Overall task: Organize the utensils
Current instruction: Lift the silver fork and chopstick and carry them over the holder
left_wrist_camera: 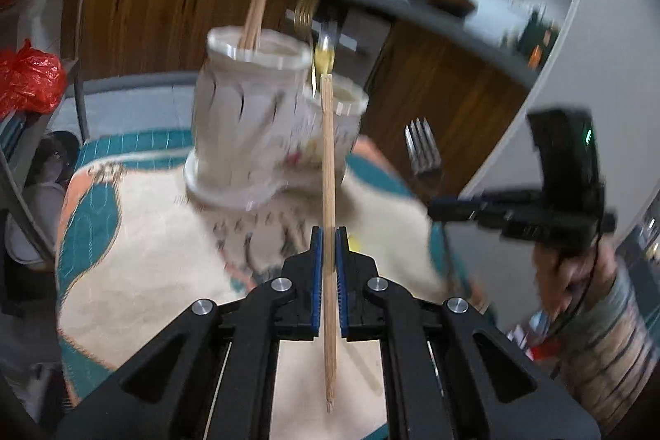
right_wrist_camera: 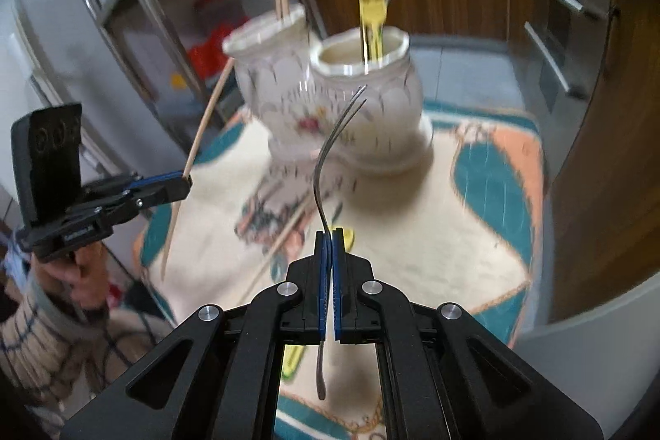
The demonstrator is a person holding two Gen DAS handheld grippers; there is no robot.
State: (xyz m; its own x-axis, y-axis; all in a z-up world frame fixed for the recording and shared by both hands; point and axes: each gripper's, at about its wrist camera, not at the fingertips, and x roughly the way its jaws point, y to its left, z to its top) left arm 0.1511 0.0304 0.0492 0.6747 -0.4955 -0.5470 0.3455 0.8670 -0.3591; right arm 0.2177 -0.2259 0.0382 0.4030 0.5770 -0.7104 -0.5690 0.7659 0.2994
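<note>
Wooden chopstick (left_wrist_camera: 328, 192), light and stiff, is pinched mid-shaft in the left gripper (left_wrist_camera: 328, 254). Steel fork (right_wrist_camera: 330, 159), slick and thin, is clamped at its handle by the right gripper (right_wrist_camera: 329, 254). Both point toward two fragile ceramic holders (right_wrist_camera: 363, 102) on the mat (right_wrist_camera: 433, 254).

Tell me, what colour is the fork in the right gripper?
Silver. The fork shows best in the right wrist view.
</note>
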